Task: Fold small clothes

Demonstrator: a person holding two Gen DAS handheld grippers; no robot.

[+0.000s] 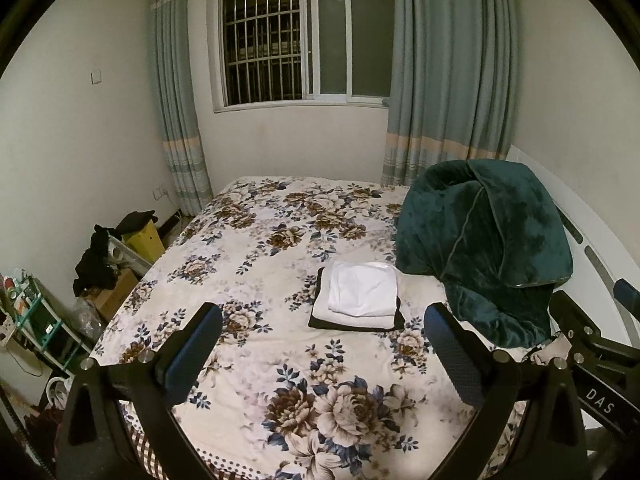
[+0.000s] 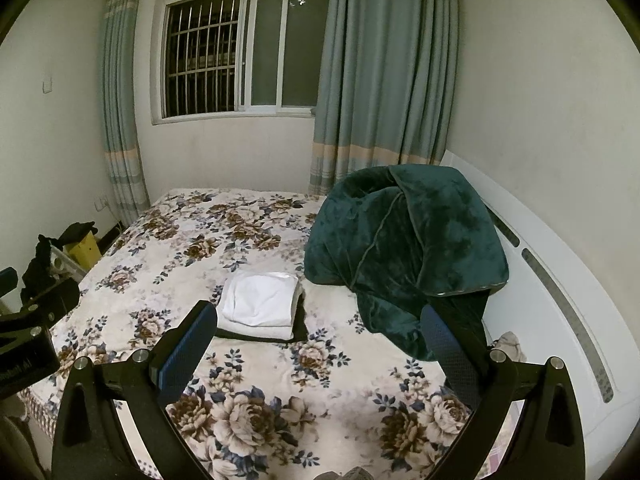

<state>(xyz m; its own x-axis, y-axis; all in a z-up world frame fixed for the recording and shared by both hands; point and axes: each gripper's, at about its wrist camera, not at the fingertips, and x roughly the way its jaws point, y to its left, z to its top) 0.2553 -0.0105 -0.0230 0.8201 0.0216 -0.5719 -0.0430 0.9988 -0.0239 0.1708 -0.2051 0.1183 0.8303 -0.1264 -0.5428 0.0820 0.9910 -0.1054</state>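
A stack of folded small clothes lies on the floral bed sheet: white pieces on top, a black piece underneath. It also shows in the right wrist view. My left gripper is open and empty, held above the near part of the bed, short of the stack. My right gripper is open and empty, just to the right of the left one, also short of the stack. The right gripper's body shows at the right edge of the left wrist view.
A dark green plush blanket is heaped at the bed's right side beside the stack, against a white headboard. Boxes, black clothes and a yellow bin stand on the floor left of the bed. A curtained window is behind.
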